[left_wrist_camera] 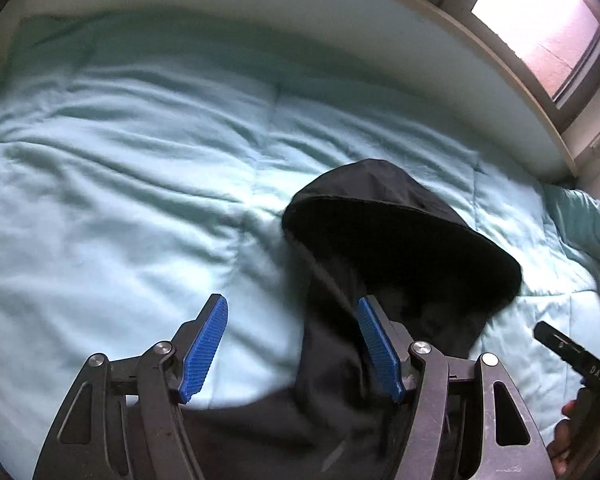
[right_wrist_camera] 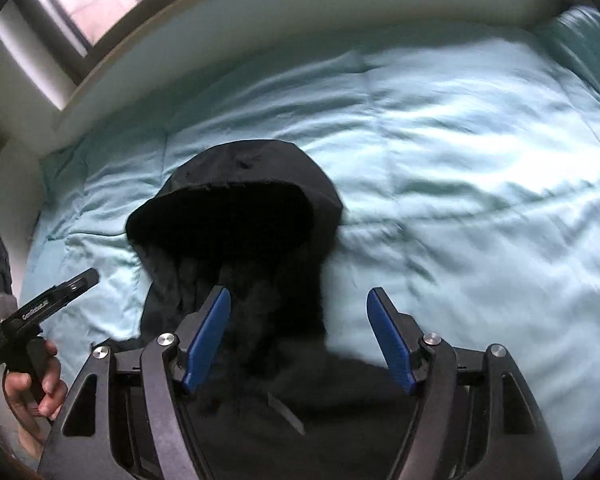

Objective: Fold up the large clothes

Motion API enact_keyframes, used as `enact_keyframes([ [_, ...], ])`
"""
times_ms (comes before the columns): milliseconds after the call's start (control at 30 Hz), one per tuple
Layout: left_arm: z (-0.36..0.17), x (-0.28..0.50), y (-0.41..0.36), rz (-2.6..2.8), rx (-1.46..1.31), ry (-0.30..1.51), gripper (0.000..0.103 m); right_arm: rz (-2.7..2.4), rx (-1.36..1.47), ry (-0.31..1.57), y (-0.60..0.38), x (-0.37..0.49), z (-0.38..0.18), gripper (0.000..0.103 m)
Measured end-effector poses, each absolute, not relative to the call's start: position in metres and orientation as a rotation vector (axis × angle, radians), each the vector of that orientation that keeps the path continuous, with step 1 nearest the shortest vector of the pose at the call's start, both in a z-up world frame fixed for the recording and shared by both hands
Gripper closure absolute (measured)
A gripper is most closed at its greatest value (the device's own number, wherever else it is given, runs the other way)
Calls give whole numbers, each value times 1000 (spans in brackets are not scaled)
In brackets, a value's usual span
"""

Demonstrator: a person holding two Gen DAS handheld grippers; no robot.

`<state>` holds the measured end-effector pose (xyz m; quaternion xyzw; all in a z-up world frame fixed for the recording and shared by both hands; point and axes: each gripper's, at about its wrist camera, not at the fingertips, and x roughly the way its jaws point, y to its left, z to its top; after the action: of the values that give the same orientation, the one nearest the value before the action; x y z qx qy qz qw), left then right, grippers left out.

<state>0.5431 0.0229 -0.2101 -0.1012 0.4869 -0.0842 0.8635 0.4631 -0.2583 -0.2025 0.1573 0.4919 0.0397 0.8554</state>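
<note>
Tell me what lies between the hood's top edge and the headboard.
Only bare, rumpled light-blue comforter. Both wrist views show nothing resting between the black jacket's hood and the pale headboard.

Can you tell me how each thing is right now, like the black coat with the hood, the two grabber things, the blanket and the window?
black hooded jacket: lying on the bed, hood open and facing up, not folded yet
left hand-held gripper: open, holding nothing
right hand-held gripper: open, holding nothing
light blue comforter: spread over the bed, wrinkled
window: bright with daylight
</note>
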Motion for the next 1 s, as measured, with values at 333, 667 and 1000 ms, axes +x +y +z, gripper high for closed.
enact_keyframes([
  [333, -265, 620, 31, -67, -323, 1016, 66, -79, 258, 1116, -260, 526, -262, 95],
  [667, -309, 606, 81, -148, -464, 1158, 38, 96, 294, 1163, -272, 512, -306, 95],
  [1000, -237, 532, 94, -303, -250, 1035, 38, 216, 293, 1108, -302, 452, -246, 50],
])
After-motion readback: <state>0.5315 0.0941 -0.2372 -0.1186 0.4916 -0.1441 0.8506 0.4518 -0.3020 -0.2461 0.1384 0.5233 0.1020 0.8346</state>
